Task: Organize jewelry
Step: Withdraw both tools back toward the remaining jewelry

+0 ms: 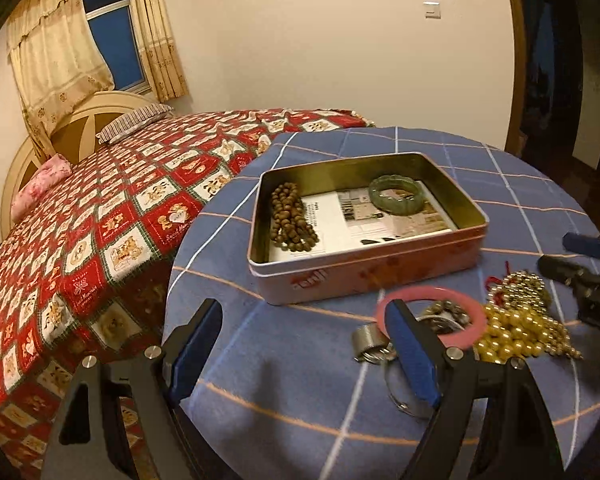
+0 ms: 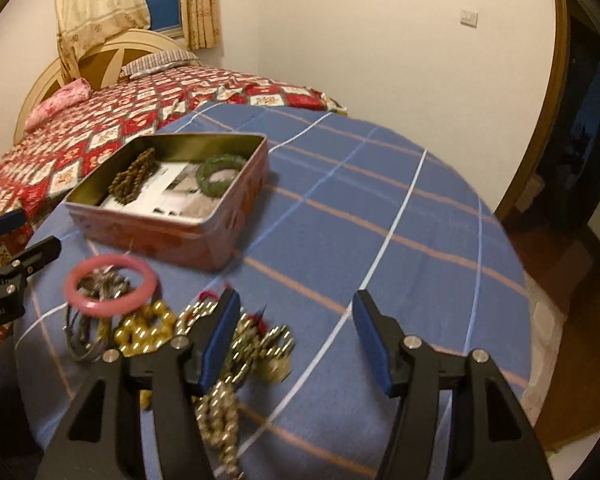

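Already two pieces lie stowed in the pink tin point(image 1: 364, 276) at the middle of the blue checked surface point(image 2: 380, 216): a string of brown wooden beads point(image 1: 292, 216) along its left wall and a green bangle point(image 1: 396, 194) toward its far right corner. What remains is a loose heap in front of the tin, toward the near edge of the surface: a pink bangle point(image 1: 472, 326) lying flat on top, grey and silver pieces point(image 1: 370, 342) under and beside it, and gold bead strands point(image 1: 516, 336) to their right. Both claws hang empty above the cloth with jaws apart. The left claw point(image 1: 304, 356) has its right finger over the pink bangle's near-left rim, so the ring lies just right of its gap. The right claw point(image 2: 296, 340) stands with its left finger over the gold strands point(image 2: 236, 360), the heap to its left. For the pink bangle, the left claw looks nearer; the gold strands fall to the right.
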